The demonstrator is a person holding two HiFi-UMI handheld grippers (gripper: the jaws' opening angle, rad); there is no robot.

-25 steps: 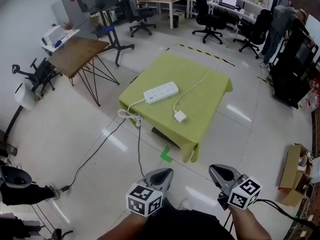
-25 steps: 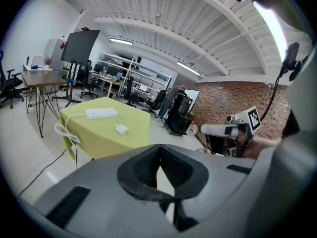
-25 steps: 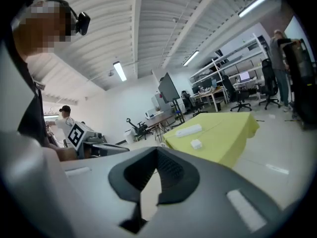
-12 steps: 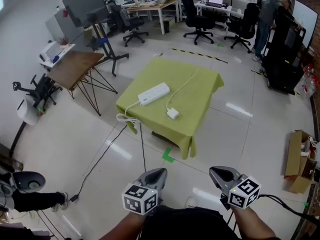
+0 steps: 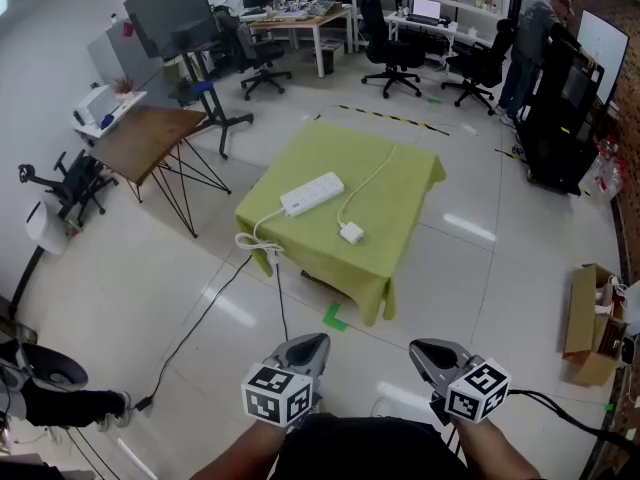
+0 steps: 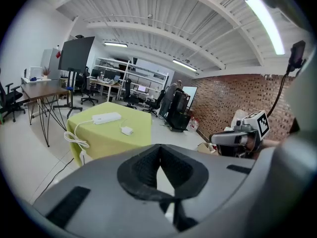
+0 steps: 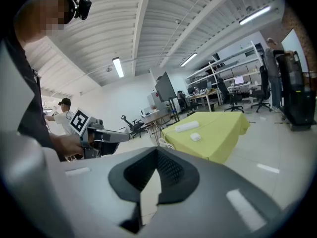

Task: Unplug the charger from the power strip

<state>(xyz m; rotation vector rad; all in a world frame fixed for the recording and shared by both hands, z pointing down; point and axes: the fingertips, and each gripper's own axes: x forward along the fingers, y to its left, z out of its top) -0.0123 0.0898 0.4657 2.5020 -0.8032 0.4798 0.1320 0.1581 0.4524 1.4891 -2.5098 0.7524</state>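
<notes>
Left gripper (image 5: 311,341) and right gripper (image 5: 424,349): jaws together, nothing held.
Both hover near, well apart from the green-clothed table (image 5: 405,178); the white charger (image 5: 351,233) lies there, just right of the power strip (image 5: 312,194), not touching.

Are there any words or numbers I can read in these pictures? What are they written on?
No text can be read anywhere.
Cubes on the left gripper and the right gripper: only black-and-white square patterns, no letters or numbers.
Power strip: any print is too small to read.
Laptop screen at the back desks: too small to read.
Cardboard box: no print can be made out.
</notes>
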